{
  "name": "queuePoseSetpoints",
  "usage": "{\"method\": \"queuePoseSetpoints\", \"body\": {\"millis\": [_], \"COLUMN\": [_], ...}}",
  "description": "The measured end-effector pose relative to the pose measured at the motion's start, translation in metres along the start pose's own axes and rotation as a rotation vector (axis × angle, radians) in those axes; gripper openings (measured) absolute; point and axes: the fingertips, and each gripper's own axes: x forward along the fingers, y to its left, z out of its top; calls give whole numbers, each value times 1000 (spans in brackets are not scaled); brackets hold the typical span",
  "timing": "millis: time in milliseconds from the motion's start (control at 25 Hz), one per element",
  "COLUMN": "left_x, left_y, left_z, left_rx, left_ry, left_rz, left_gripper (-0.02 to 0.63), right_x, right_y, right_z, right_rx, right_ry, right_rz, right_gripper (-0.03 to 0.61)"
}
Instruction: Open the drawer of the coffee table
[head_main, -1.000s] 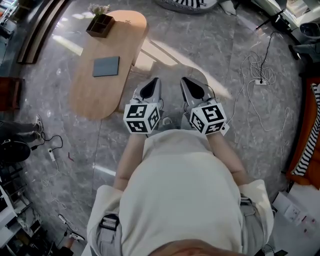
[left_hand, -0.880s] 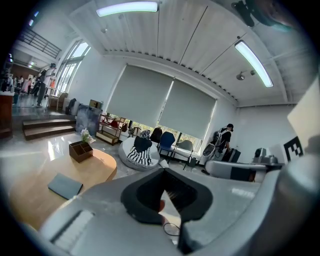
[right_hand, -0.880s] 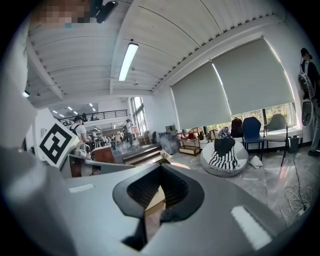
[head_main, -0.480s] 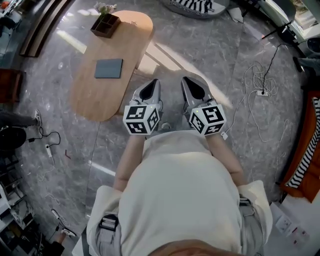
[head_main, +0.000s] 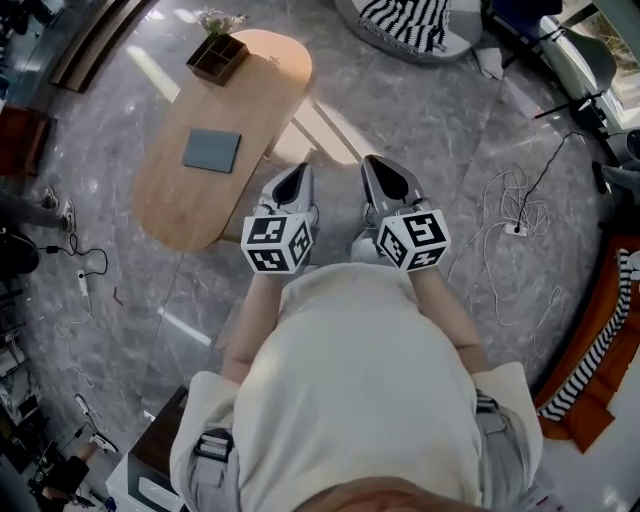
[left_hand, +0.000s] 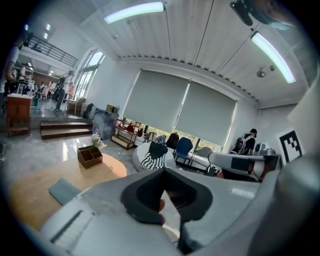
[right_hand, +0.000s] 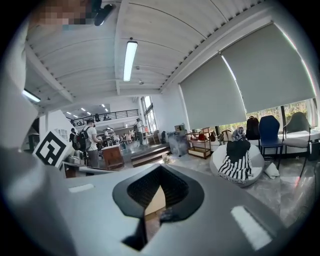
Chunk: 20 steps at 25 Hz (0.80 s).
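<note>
left gripper (head_main: 298, 178) has its jaws closed together with nothing between them. right gripper (head_main: 380, 172) is the same: jaws together, empty. both point away from my body, side by side, above the stone floor (head_main: 450, 120).

the coffee table (head_main: 190, 200) lies ahead and to the left of both grippers. its long axis runs from its near left end to its far right end, slantwise to the line the grippers point along. the left gripper is the nearer one, just beside the table's right long edge, toward the near end. the right gripper stands farther out, beyond the left one.

a grey pad (head_main: 211, 150) lies mid-table and a wooden organiser box (head_main: 218, 57) stands at the far end.

i cannot see the drawer: every view shows only the top, no front or handle. i judge the approach unfinished; the jaws must part before any handle can be taken.
</note>
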Motion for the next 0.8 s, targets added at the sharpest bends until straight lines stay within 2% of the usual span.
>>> {"method": "queuePoseSetpoints", "body": {"millis": [520,800], "left_x": [97,134], "left_y": [-8,-11], "left_z": [38,50], "left_rx": [-90,-130], "left_ry": [-69,-109], "left_rz": [203,317], "left_gripper": [2,1], "right_x": [56,89], "right_y": [-102,-138], "right_z": [39,52], "right_rx": [-45,-72], "right_ry": [67,97], "right_rz": [199,321], "right_gripper": [0,0]}}
